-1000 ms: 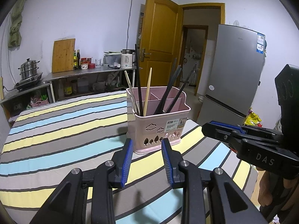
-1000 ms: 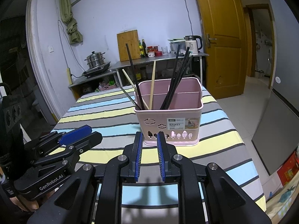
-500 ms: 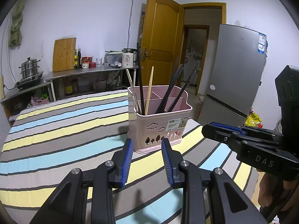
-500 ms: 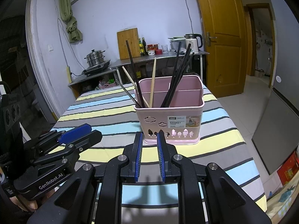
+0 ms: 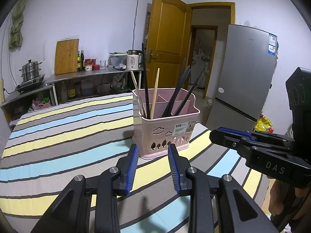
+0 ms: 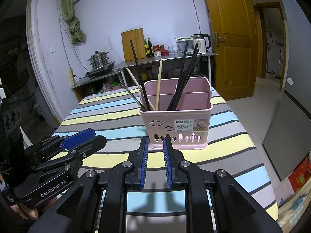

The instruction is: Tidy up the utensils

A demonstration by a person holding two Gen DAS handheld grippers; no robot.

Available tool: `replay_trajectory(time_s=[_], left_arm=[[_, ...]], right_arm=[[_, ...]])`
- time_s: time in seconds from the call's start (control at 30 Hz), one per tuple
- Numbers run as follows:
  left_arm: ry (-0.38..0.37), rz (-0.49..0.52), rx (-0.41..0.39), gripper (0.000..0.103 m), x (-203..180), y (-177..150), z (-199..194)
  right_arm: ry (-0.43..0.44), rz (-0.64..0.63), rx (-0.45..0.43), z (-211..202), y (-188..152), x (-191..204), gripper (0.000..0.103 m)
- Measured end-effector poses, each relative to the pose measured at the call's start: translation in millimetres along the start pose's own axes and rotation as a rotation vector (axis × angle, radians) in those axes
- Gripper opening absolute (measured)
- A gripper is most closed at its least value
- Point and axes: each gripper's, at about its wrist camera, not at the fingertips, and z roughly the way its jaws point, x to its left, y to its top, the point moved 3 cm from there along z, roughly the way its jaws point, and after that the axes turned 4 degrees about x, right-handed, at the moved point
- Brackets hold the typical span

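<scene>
A pink utensil basket [image 5: 165, 134] [image 6: 175, 124] stands upright on the striped tablecloth [image 5: 58, 136]. Several black chopsticks [image 6: 186, 73] lean in its right compartment. Pale wooden chopsticks [image 6: 159, 85] and black ones stand in its left compartment. My left gripper [image 5: 153, 151] is open and empty, just in front of the basket. It also shows in the right wrist view [image 6: 83, 137]. My right gripper [image 6: 155, 145] is open a little and empty, close in front of the basket. It also shows in the left wrist view [image 5: 229, 136] to the basket's right.
The table's right edge [image 6: 258, 155] drops to a tiled floor. A grey fridge [image 5: 246, 73] stands to the right. A steel counter [image 5: 93, 75] at the back wall holds a pot, a cutting board, bottles and a kettle. A wooden door [image 5: 167, 44] stands open.
Both grippers have drawn back slightly and risen, so the basket sits a little farther away. Neither gripper's opening has changed.
</scene>
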Motion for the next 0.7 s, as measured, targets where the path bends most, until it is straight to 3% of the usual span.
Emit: replay_trajectory(time_s=[0.7], left_arm=[[-0.002, 0.010, 0.005, 0.031, -1.5, -3.1, 3.4]], right_arm=[[0.000, 0.001, 0.004, 2.9, -4.0, -1.1, 0.016]])
